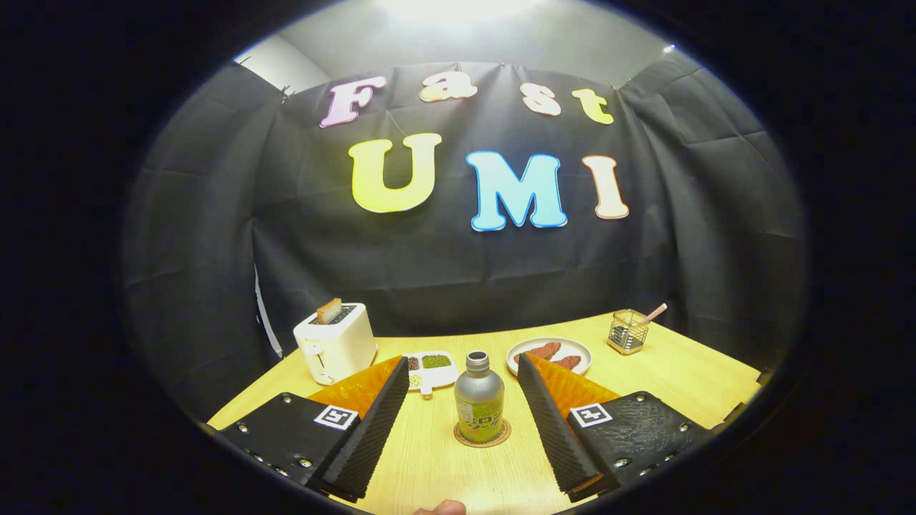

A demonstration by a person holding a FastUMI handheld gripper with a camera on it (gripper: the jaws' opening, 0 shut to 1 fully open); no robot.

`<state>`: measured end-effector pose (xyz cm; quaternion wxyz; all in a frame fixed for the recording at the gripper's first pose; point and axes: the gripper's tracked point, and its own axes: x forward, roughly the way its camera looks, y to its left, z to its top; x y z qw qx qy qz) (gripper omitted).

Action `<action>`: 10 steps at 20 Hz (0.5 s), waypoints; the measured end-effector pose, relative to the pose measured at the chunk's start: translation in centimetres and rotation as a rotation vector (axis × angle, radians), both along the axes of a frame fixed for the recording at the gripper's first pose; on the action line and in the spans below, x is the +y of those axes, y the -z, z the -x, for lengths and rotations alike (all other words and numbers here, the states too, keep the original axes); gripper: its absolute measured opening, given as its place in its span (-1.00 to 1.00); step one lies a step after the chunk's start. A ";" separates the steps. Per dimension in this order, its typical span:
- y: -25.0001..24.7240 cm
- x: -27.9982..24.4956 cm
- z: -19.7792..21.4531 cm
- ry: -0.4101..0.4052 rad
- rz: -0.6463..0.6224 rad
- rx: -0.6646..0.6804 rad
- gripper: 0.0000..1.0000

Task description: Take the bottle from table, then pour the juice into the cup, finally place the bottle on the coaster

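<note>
Gripper view: tool (pixel 463 390) fingers spread wide, ridged inner faces touching nothing. Between them, slightly ahead, bottle (pixel 479 399) stands upright on round cork-like coaster (pixel 481 435); rounded metallic shoulders, screw cap. Pale wood-grain surface (pixel 687 379). Beyond: boxy white toaster (pixel 335 350), round plate (pixel 549 355), square glass cup (pixel 627 331) with straw.

Bottle (pixel 479 398) upright on coaster (pixel 482 436); gripper (pixel 463 372) jaws wide apart, untouching.

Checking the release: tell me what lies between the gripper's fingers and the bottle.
In the gripper view, only bare table shows there. The bottle stands on the coaster, between the fingers of the open gripper, touching neither.
</note>
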<state>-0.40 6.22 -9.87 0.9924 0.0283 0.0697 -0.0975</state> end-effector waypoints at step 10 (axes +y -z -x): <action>-4.3 1.1 4.7 -0.076 0.021 -0.090 0.85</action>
